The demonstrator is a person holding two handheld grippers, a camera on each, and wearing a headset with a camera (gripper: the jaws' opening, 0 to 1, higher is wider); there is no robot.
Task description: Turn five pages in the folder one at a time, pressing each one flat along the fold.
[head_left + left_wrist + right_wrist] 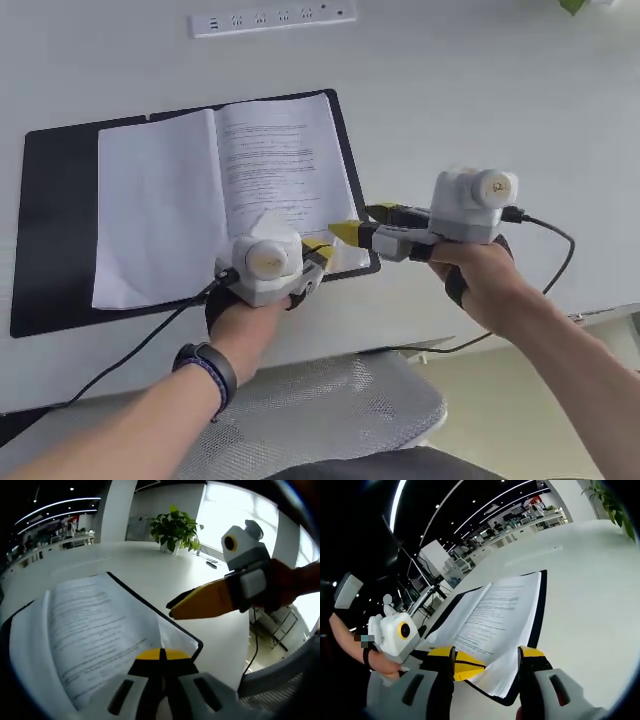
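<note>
Worked at a white desk (480, 90), over the open folder (60, 200) near its front edge. Rested the left gripper (160, 654), jaws closed and apparently empty, on the right page (280, 150) near its lower corner, probably to pin it. Held the right gripper (486, 655) wide apart, empty, astride that corner, likely ready to lift it.

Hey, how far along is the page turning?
Done: the black folder lies open, a blank white sheet turned onto its left; count unclear. In hand: shut left gripper and open right gripper at the lower corner of the printed white page. Left: turning and pressing it.
</note>
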